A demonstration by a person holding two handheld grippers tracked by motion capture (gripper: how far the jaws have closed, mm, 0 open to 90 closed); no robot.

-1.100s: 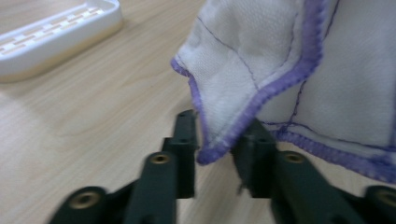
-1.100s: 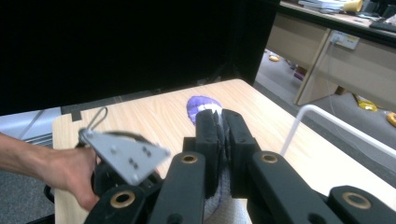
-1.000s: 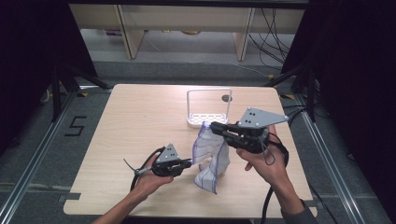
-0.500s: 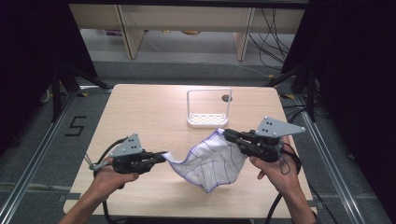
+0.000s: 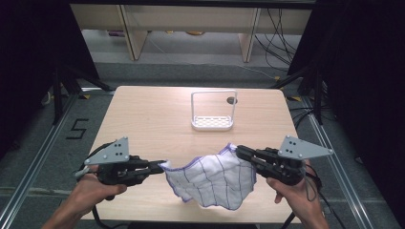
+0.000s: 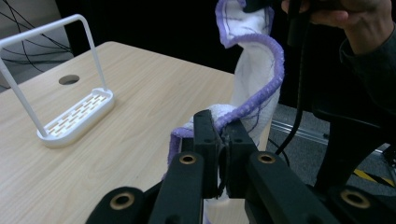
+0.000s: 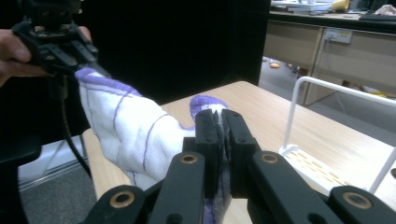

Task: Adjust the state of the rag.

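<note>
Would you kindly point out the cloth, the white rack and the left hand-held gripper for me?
cloth (image 5: 210,179), high view, on the middle of its white checked face.
white rack (image 5: 213,123), high view, on its slotted base.
left hand-held gripper (image 5: 161,165), high view, at its jaw tips pinching the cloth's corner.

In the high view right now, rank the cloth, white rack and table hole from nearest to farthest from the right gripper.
1. cloth: clamped in the right gripper, hanging to its left.
2. white rack: farther back, mid-table.
3. table hole: just behind the rack's right post.
</note>
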